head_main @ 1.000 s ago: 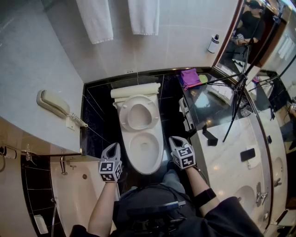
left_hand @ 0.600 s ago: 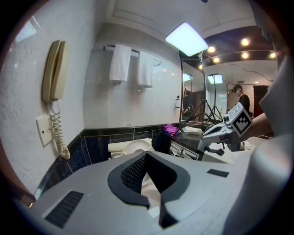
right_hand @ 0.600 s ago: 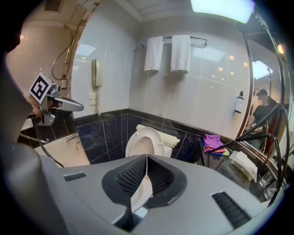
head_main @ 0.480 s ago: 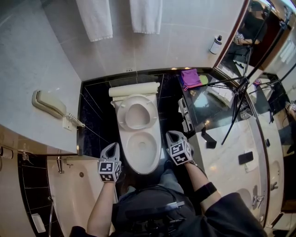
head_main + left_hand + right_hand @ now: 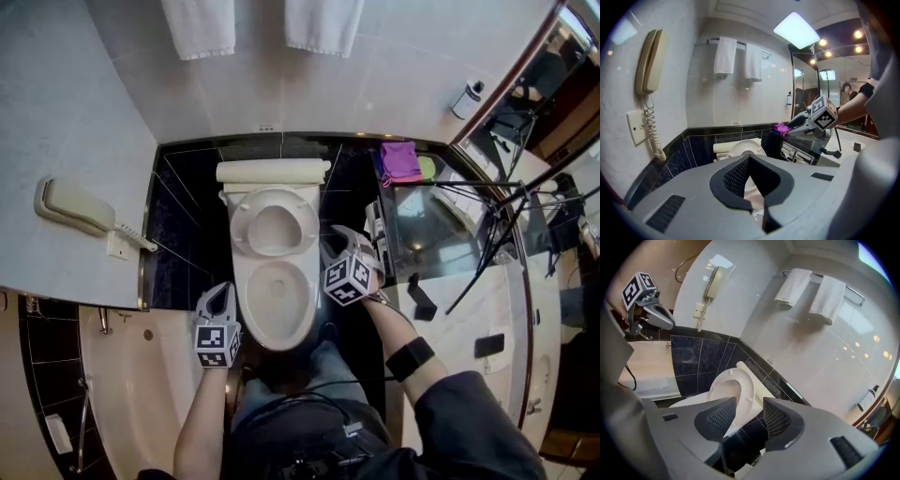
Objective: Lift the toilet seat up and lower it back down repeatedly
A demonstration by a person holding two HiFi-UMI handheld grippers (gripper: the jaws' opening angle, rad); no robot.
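Right gripper [image 5: 335, 246] jaws had just been opening, empty; left gripper's [image 5: 218, 298] were pressed together. A clumsy snatch could have slammed the upright toilet seat [image 5: 275, 228]!

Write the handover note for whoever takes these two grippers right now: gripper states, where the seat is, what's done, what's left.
Right gripper: jaws apart, having just been opening. It grips nothing, and the raised seat's rim shows in the gap ahead of it.
Left gripper: shut and empty, low by the bowl's left front, touching nothing.
Toilet seat: up, leaning back at the rear, so the bowl is uncovered.
Done: the seat is lifted and released. The number of rounds so far cannot be told.
Left: probably take the seat's rim with the right gripper, lower it onto the bowl, then repeat the lifting and lowering.
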